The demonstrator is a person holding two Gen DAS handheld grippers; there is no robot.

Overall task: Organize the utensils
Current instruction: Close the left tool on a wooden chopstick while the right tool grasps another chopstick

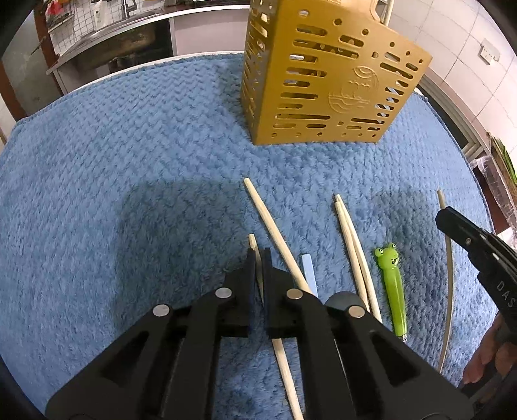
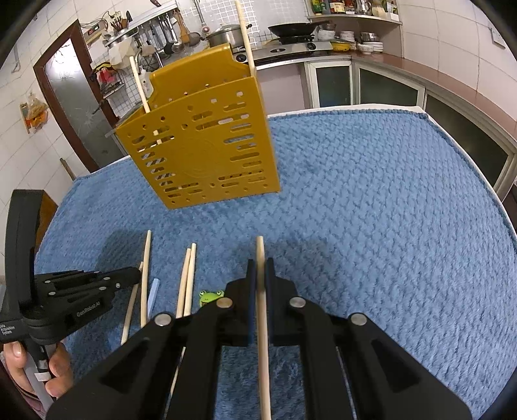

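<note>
Gripping 1 chopstick (image 2: 262,310) each, both tongs (image 1: 258,255) (image 2: 260,263) are closed; only right view shows 2 chopsticks in the holder (image 2: 200,135).

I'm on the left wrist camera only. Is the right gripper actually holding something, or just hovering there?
Observer: It is holding. The right gripper is shut on a chopstick that runs lengthwise between its fingers.
Operator: The top of the yellow holder is cut off for me. Is anything in it?
Observer: Yes. In the yellow holder a short chopstick stands at the left end and a tall chopstick at the right end.
Operator: What's behind the holder?
Observer: A kitchen counter with a stove and a black pan on it.
</note>
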